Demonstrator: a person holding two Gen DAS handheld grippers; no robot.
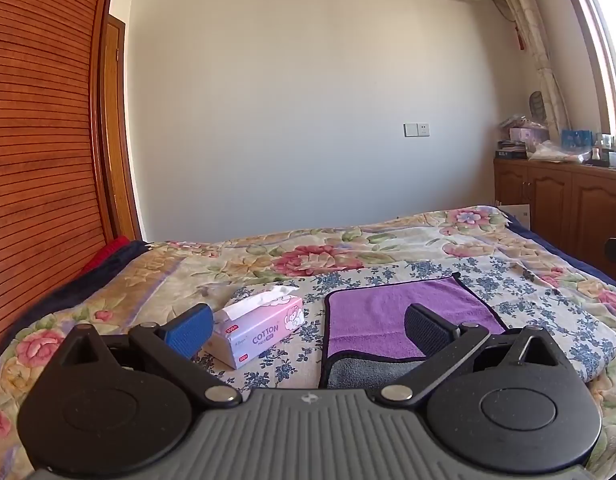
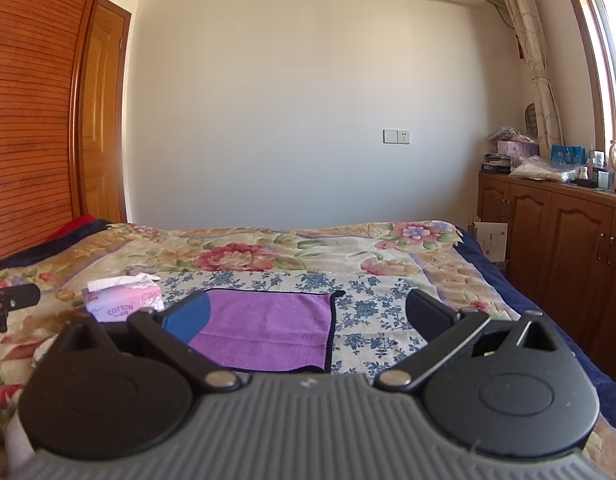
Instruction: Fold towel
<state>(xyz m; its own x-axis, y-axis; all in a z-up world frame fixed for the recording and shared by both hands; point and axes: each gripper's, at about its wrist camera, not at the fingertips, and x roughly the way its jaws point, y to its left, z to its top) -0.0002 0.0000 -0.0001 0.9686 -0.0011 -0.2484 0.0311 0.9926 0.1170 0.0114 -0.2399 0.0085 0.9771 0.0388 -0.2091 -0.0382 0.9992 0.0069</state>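
- Your left gripper [image 1: 308, 326] and right gripper [image 2: 308, 316] both gape wide, holding nothing.
- The purple towel [image 2: 263, 330] lies on the floral bedspread [image 2: 267, 248], beside a tissue box [image 1: 259, 330], its near edge seemingly turned over, grey.
- Folding looks barely started; next, pinch two corners.

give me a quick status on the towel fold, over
Left tongs open, empty; right tongs open, empty. Purple towel on the bed, near edge turned up showing grey, not gripped. Tissue box beside towel's left edge, apart.

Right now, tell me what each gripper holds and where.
Nothing. The left gripper and right gripper are both open above the purple towel.
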